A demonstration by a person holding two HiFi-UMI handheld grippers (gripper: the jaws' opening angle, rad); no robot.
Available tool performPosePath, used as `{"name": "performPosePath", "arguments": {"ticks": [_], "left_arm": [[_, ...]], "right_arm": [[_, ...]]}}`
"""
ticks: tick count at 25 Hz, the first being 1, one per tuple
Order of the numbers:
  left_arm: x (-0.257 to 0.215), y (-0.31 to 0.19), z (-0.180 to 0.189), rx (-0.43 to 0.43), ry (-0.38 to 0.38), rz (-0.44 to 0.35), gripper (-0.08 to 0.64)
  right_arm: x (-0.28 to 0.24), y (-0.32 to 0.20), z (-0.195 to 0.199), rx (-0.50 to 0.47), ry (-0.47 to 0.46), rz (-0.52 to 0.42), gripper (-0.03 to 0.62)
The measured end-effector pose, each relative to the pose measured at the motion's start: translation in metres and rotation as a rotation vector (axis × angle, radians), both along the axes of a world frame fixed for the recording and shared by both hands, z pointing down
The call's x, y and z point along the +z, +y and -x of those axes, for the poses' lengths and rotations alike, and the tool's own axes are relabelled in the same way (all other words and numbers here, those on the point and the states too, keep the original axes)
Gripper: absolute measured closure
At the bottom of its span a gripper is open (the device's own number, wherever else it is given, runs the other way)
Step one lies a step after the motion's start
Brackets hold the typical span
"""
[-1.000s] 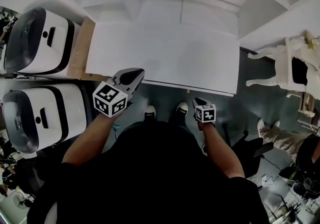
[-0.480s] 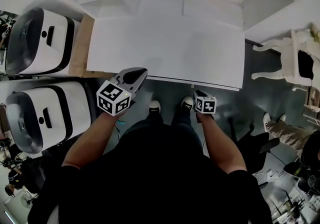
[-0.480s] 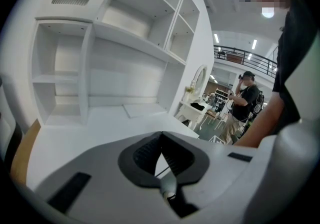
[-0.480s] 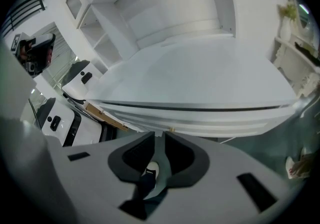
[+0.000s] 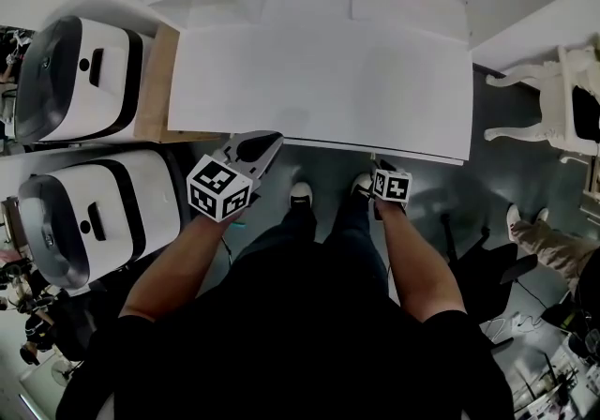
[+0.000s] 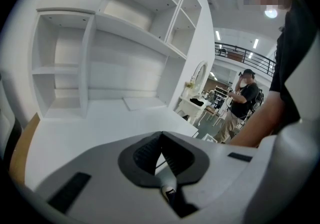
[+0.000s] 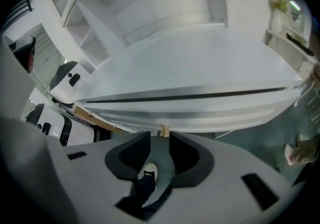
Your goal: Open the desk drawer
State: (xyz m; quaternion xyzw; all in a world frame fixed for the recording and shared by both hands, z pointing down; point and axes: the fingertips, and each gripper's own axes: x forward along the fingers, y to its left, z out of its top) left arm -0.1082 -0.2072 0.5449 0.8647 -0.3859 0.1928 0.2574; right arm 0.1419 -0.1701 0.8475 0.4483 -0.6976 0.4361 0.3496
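The white desk (image 5: 319, 81) fills the middle of the head view, and its drawer front (image 7: 200, 110) runs below the top's edge. A small brass knob (image 7: 163, 130) sticks out of that front. My right gripper (image 5: 379, 166) is tucked under the desk's front edge, pointing steeply down. Its jaws have just been opening, and the right gripper (image 7: 160, 137) now stands open with the knob just beyond its tips, untouched by the pads. My left gripper (image 5: 266, 140) hovers at the front edge further left. The left gripper (image 6: 161, 136) is shut and holds nothing.
Two white-and-black machines (image 5: 80, 81) (image 5: 94, 217) stand left of the desk beside a wooden side panel (image 5: 155, 81). White shelving (image 6: 100, 43) rises behind the top. An ornate white chair (image 5: 553, 109) is on the right. My feet (image 5: 300, 193) are under the front edge. Another person (image 6: 242, 98) stands beyond.
The right gripper has come closer to the desk's front edge and now sits under it. The left gripper has shifted slightly right and lower. The head view has tilted a little.
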Motion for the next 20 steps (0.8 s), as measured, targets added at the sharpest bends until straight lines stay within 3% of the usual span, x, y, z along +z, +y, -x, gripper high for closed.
{"name": "performPosePath", "arguments": {"ticks": [11, 20], "left_arm": [[0.018, 0.014, 0.010, 0.001, -0.014, 0.043, 0.551], [0.028, 0.023, 0.021, -0.010, -0.027, 0.065, 0.551]], "right_arm": [[0.030, -0.012, 0.001, 0.091, -0.005, 0.022, 0.468], [0.043, -0.017, 0.008, 0.087, 0.004, 0.027, 0.474]]}}
